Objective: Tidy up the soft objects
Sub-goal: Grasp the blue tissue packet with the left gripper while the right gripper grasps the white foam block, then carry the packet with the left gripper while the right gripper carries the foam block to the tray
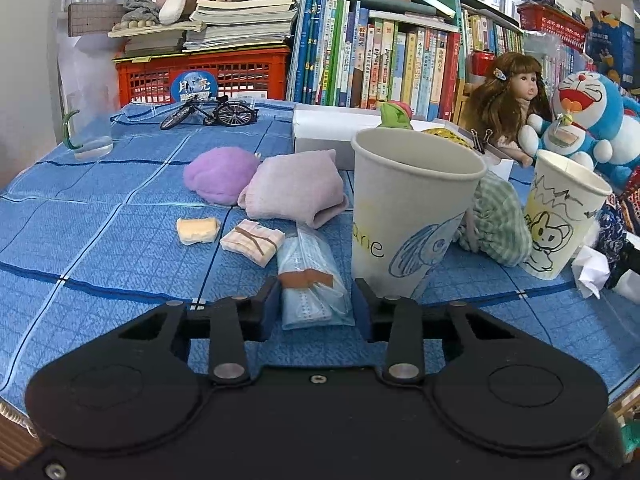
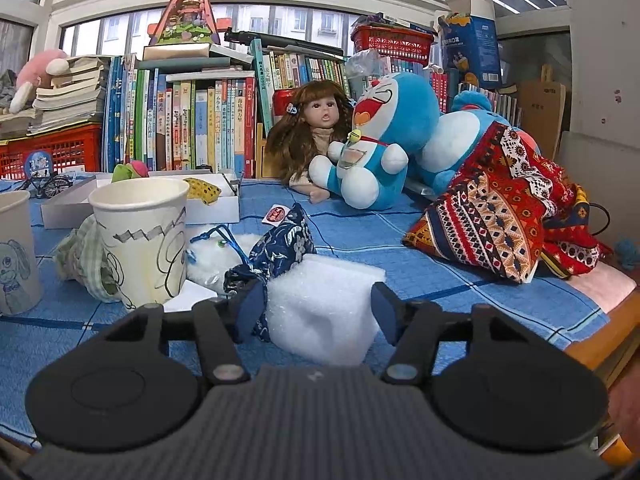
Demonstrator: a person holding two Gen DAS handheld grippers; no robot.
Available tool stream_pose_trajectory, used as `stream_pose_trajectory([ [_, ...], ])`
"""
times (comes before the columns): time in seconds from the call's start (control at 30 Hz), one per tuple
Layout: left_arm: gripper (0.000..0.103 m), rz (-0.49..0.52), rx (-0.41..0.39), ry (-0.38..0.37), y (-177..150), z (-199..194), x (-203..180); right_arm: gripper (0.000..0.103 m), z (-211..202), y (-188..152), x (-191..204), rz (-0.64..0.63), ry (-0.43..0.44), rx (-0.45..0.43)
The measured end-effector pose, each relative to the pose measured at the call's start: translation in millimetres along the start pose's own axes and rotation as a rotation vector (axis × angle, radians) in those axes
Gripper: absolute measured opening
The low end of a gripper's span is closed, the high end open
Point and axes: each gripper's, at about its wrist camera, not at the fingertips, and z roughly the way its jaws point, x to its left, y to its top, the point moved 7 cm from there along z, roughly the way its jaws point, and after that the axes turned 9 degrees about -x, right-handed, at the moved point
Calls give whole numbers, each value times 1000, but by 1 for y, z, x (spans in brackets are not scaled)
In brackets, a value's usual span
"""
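Spreading wide on the left, the blue tablecloth (image 1: 80,240) lies bare, while cups crowd the right. The left gripper (image 1: 314,306) pinches a bagged blue mask (image 1: 310,280). The right gripper (image 2: 318,312), half open, straddles a white foam block (image 2: 324,312); contact unclear. Two paper cups (image 1: 412,208) stand nearby.

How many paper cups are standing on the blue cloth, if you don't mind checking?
2. The rabbit-drawing cup stands left, just past the left gripper; the zigzag-drawing cup stands right of it, against green checked fabric. Others may be hidden.
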Motion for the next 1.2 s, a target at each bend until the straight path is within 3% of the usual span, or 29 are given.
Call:
stream_pose_trajectory([
  [0.23,36,6,-42,-1,12,-14,3,62,-11,8,-10,34,-30,-34],
  [0.33,36,5,-57,4,17,-17,4,73,-12,11,-16,56,-41,-42],
  [0.6,36,4,-65,3,22,-20,8,74,6,-5,-17,72,-73,62],
  [0.7,36,8,-76,7,27,-22,10,61,7,-9,-18,87,-71,71],
  [0.77,36,10,-83,12,31,-23,12,42,6,-8,-20,86,-82,68],
  [0.83,36,9,-87,18,35,-23,15,32,6,-6,-23,89,-98,69],
  [1.2,36,14,-137,31,70,-19,28,19,5,25,-37,94,-93,2],
])
